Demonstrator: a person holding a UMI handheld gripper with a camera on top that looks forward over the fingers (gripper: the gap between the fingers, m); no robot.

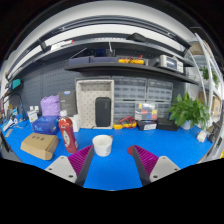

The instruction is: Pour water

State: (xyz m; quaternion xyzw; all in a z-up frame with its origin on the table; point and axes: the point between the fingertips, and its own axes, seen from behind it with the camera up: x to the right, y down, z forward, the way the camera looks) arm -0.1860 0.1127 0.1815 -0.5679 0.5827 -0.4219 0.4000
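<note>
**While the cup waits, the fingers hang back empty**

With nothing between them, the gripper (112,165) sits low over the blue table (120,170), its fingers spread wide apart, pink pads (146,159) facing inward across bare tabletop. No grip on anything yet.

Just ahead stands the white cup (102,145), upright, open mouth up, clear of its neighbours, which reads like a receiver set out where a pour can reach it. To its left is a red bottle (67,132), upright and capped, near the cup but apart from it. My guess is that's the water source, parked within easy reach. I can't tell whether it holds anything.

Further left lie a tan box (40,146), a blue bag (45,125) and a purple jug (50,104). A leafy plant (187,110) sits off to the right, well away.

Judging by this, the task hasn't begun: the wide stance suits an approach to the bottle's body.
</note>
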